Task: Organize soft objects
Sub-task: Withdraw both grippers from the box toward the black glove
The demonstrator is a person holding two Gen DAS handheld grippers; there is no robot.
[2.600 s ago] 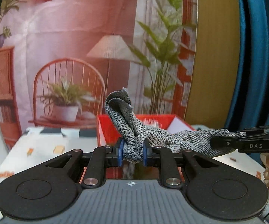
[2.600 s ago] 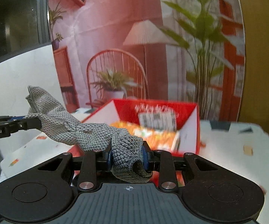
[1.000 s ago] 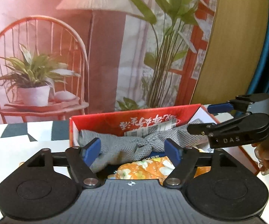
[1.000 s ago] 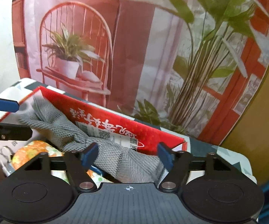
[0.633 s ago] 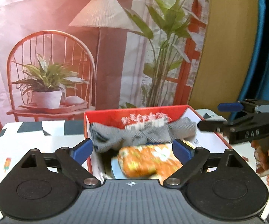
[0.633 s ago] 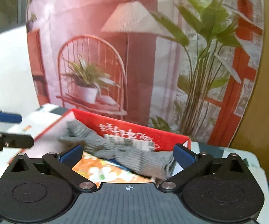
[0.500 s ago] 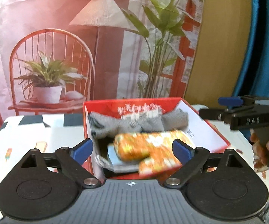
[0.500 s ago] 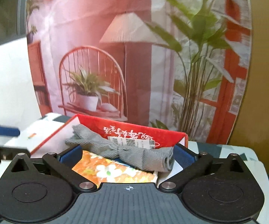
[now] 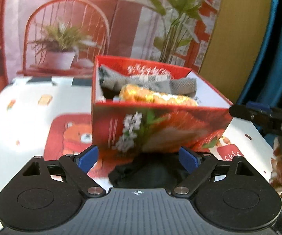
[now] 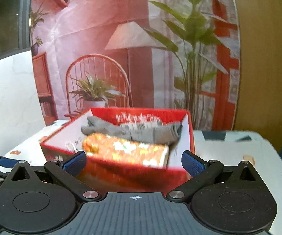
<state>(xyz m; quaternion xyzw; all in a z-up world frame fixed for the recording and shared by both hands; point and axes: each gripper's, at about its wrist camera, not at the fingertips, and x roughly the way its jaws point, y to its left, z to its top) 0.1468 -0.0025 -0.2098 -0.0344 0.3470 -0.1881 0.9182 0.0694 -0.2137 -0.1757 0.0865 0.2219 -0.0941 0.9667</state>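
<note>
Both jaws released, nothing between them: our left gripper (image 9: 138, 157) jaws have just eased in a little from wide, and our right gripper (image 10: 134, 161) jaws have just been opening to full spread. Just under and ahead of the left jaws, a dark crumpled cloth (image 9: 150, 174) lies on the counter (image 9: 23, 117), touching the near wall of the red box (image 9: 160, 125). Beyond both jaws, inside the box, an orange floral bundle (image 10: 125, 148) lies nearest, with the grey knitted cloth (image 10: 133, 131) stretched behind it along the far wall. Off right of the left jaws, the right gripper's fingertips show at the box corner; touching or not, we cannot tell. Behind the counter hangs a printed backdrop (image 10: 101, 39) of chair, lamp and plants.
</note>
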